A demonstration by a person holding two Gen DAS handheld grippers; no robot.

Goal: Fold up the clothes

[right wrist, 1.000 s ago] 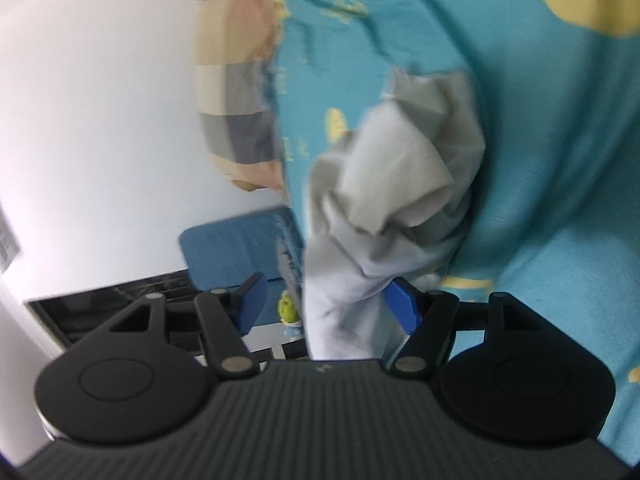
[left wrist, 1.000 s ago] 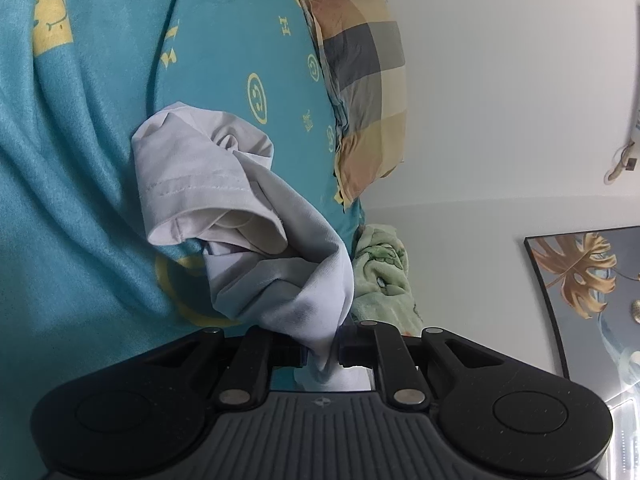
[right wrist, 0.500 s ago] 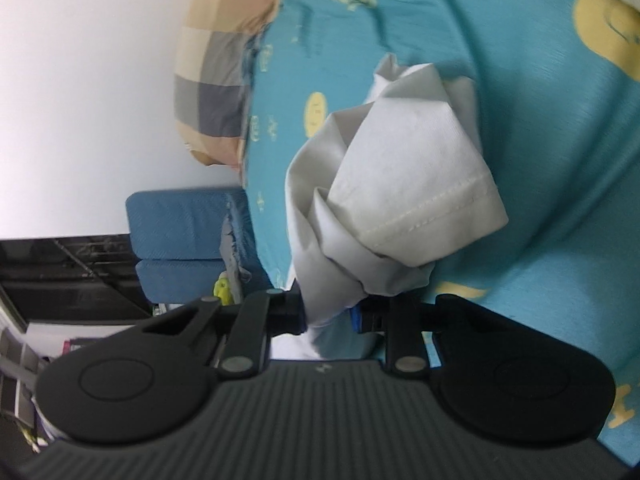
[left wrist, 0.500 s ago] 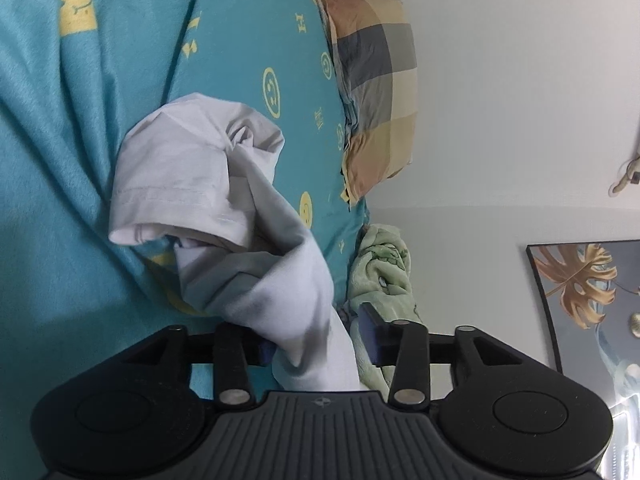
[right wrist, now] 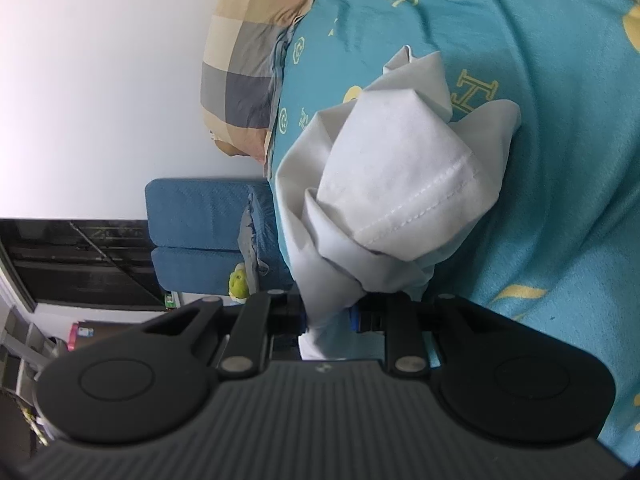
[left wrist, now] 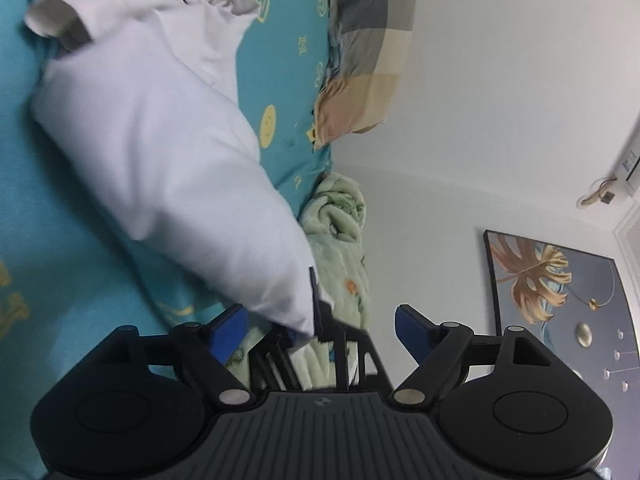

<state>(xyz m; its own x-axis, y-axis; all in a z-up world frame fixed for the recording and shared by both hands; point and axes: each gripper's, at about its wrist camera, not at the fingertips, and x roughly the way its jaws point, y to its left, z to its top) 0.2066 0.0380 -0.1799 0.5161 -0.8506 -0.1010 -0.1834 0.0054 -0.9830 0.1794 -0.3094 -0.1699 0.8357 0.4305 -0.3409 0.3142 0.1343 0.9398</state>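
White T-shirt (left wrist: 160,152) bunched on the teal bedspread (left wrist: 60,280), pinched at one end by the right gripper (right wrist: 332,316), jaws narrowed onto a gathered fold of cloth with the blue pads pressing it from both sides. Seen from the right wrist: stitched hem of the shirt (right wrist: 400,184) folded over the top of the bundle, rest of the fabric trailing back across the bedspread (right wrist: 540,160) toward the checked pillow (right wrist: 248,60) at the head of the bed. Left gripper (left wrist: 320,326) spread wide, jaws having just been opening, blue fingertips (left wrist: 228,328) clear of the cloth on either side; nearest corner of the shirt hangs just ahead of the gap, gripped there by the other tool's dark frame (left wrist: 324,320), which crosses between the left fingers. Short sleeve lifted at the far end, beside the pillow (left wrist: 360,52). Pale green blanket (left wrist: 340,232) heaped off the bedspread's edge, below the pillow and directly behind the shirt's held corner. Framed leaf picture (left wrist: 552,292) on the white wall, well apart from the bedspread. Blue seat (right wrist: 200,236) beyond the bedspread's edge in the right wrist view.
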